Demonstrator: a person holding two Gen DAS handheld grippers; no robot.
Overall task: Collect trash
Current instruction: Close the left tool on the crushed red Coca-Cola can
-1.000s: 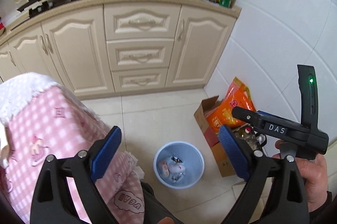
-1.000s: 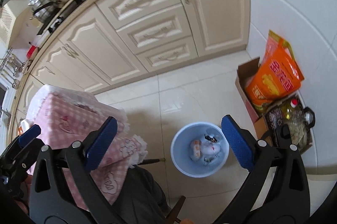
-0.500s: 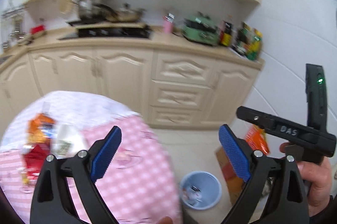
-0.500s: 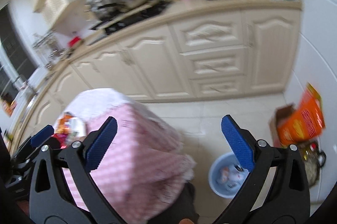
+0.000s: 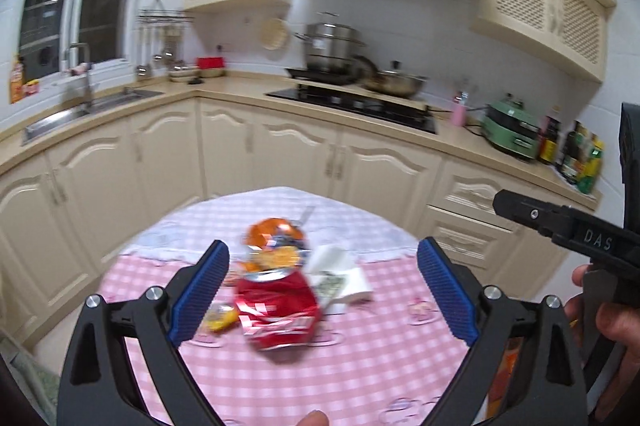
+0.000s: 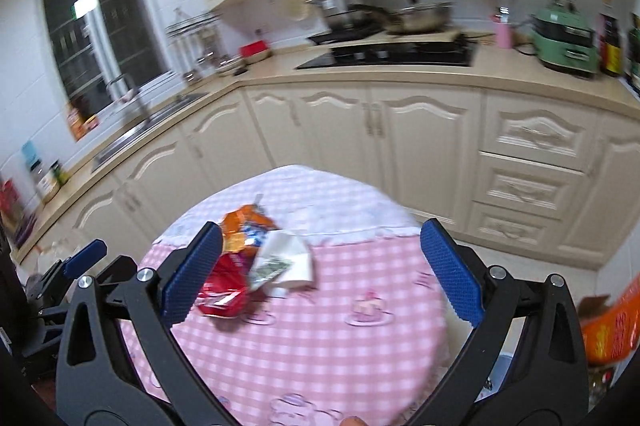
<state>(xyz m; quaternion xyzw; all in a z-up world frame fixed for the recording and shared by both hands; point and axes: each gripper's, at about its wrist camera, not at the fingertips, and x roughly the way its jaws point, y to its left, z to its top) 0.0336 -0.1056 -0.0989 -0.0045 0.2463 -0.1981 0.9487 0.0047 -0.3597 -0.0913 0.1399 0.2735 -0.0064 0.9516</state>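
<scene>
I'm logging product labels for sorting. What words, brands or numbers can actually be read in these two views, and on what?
"DAS": white letters on the black body of the right gripper, seen from the left wrist view.
Red wrapper: print too blurred to read.
Orange snack bag: print blurred.
Orange sack at right edge: yellow characters, unreadable.
Counter bottles: labels too small.

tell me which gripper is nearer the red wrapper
Left, as far as these views show. The left gripper is open with the red wrapper lying between its fingers' line of sight. The right gripper is open too, with the wrapper off past its left finger.
</scene>
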